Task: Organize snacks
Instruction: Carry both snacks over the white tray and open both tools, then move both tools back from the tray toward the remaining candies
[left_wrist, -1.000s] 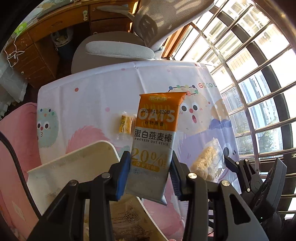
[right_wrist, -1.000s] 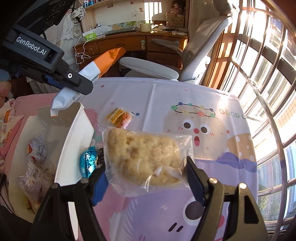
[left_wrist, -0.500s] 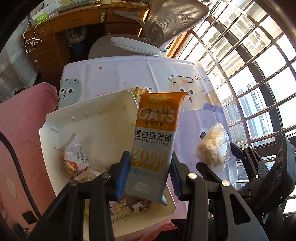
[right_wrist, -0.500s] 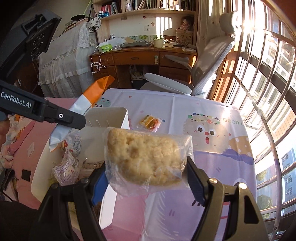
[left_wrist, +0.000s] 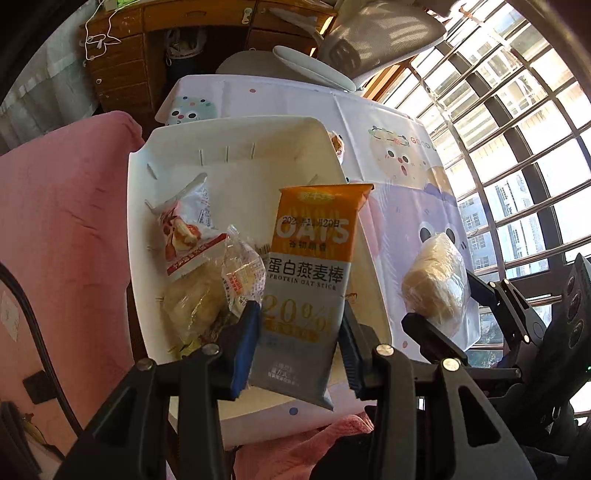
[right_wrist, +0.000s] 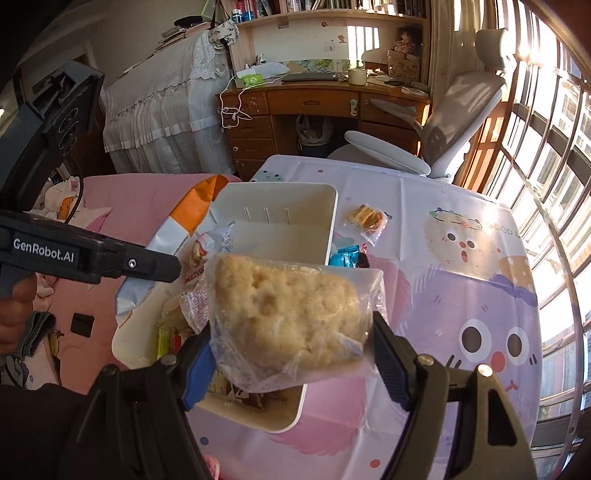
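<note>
Left tool (left_wrist: 301, 345) is found clamped on an orange-and-grey oat bar packet (left_wrist: 310, 273), which is held upright with its long axis running along the fingers. Right tool (right_wrist: 291, 356) is found clamped across the width of a clear-wrapped rice cake (right_wrist: 288, 314), its long axis lying crosswise between the pads.

Both snacks are held above the white bin (right_wrist: 328, 221), which stands on the table (right_wrist: 461, 288) at its left side. The bin is seen below and ahead of each tool; the oat bar is over the bin's middle, while the rice cake hangs over the bin's near right corner, partly past the rim. The left hand is judged the better placed for release.

Several wrapped snacks (left_wrist: 188, 229) already lie in the bin. An orange-yellow packet (right_wrist: 365, 218) and a blue-wrapped sweet (right_wrist: 345, 256) are noted on the table, just beside the bin's right wall, not yet collected.
</note>
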